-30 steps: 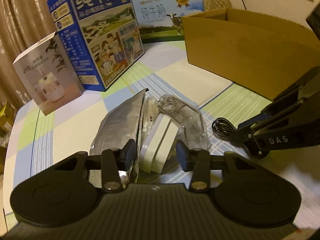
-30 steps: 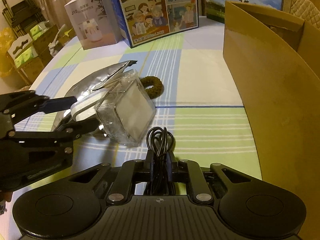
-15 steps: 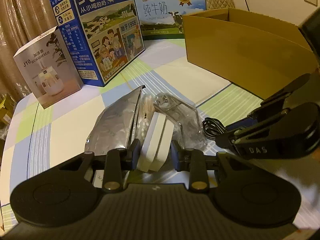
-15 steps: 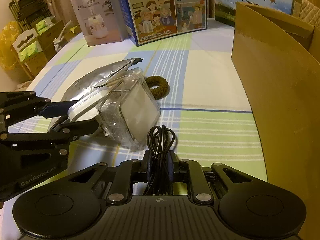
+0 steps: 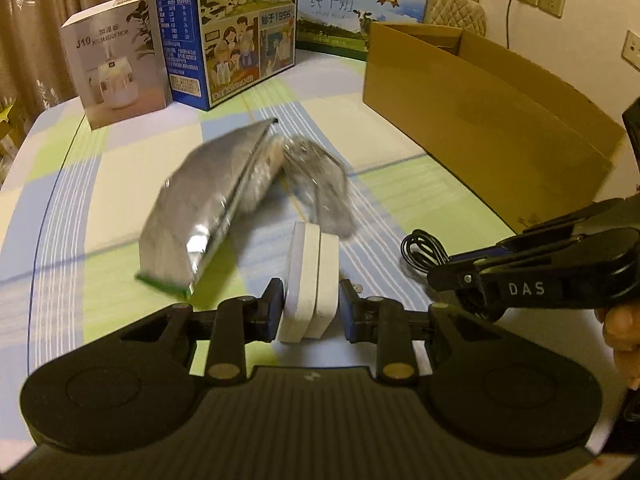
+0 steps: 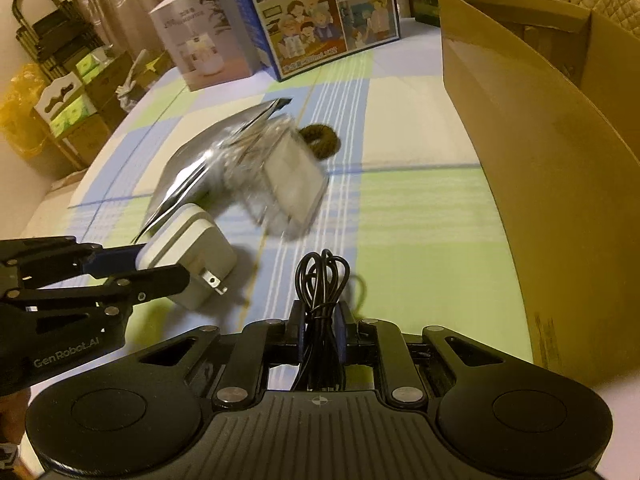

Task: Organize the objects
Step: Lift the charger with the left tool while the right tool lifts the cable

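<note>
My left gripper (image 5: 311, 312) is shut on a white charger plug (image 5: 310, 280) and holds it above the table; it also shows in the right wrist view (image 6: 188, 256), prongs pointing right. My right gripper (image 6: 319, 334) is shut on a coiled black cable (image 6: 322, 280), also seen in the left wrist view (image 5: 424, 248). A silver foil pouch (image 5: 200, 208) and a clear plastic box (image 6: 288, 188) lie on the checked tablecloth ahead. A brown hair tie (image 6: 320, 140) lies behind the box.
An open cardboard box (image 5: 480, 96) stands at the right. A blue milk carton box (image 5: 228, 32), a white humidifier box (image 5: 116, 60) and a second milk box (image 5: 360, 12) stand at the back. Shelves with small boxes (image 6: 60, 92) stand left of the table.
My left gripper closed on the white plug and lifted it back away from the pouch and the clear box. My right gripper rose with the cable.
</note>
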Demonstrator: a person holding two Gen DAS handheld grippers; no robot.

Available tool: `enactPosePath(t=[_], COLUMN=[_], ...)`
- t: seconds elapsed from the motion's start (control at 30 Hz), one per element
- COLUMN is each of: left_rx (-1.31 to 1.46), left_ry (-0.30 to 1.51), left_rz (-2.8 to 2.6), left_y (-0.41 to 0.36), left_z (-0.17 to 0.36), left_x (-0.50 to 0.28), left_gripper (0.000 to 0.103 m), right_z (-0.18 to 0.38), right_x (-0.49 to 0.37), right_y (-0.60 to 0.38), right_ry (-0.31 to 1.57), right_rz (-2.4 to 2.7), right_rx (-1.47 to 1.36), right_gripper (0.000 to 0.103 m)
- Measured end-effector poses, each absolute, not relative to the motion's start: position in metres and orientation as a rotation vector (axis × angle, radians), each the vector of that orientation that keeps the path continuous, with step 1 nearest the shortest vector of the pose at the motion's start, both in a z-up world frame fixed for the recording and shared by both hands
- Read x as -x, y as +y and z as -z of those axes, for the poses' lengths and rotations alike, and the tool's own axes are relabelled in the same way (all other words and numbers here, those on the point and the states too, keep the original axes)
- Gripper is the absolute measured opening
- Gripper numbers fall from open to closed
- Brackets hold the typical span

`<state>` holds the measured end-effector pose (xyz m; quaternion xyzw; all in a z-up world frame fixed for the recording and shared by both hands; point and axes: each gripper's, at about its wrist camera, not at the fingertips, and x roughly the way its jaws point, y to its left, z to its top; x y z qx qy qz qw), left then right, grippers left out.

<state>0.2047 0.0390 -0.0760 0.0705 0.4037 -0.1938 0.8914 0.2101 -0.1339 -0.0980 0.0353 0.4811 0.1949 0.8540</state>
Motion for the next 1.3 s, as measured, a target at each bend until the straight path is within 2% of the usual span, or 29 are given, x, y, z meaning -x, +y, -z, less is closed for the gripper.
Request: enactPosePath(t=[0.2, 0.7, 0.83, 1.3], left_rx=[-0.158, -0.279, -0.242, -0.038], left_ry=[0.815, 0.771, 0.805, 0.853], left_rz=[0.399, 0.403, 0.394, 0.322], left_y=[0.034, 0.018, 0.019, 0.025], left_z=[0.083, 0.096, 0.094, 0.065], left_x=[-0.187, -0.197, -0.198, -0.169], left_gripper=[0.030, 0.028, 0.023, 0.022], right_z=[0.108, 0.112, 0.112, 0.075], right_x=[-0.198, -0.204, -0.204, -0.175], right_y=[-0.134, -0.124, -0.120, -0.143], right_ry=[1.037, 1.002, 0.998, 0.913], right_rz=[-0.406, -0.405, -0.413, -0.388], right_rx=[-0.063, -0.019, 0.021, -0.044], right_gripper=[0.012, 0.012, 0.011, 0.011])
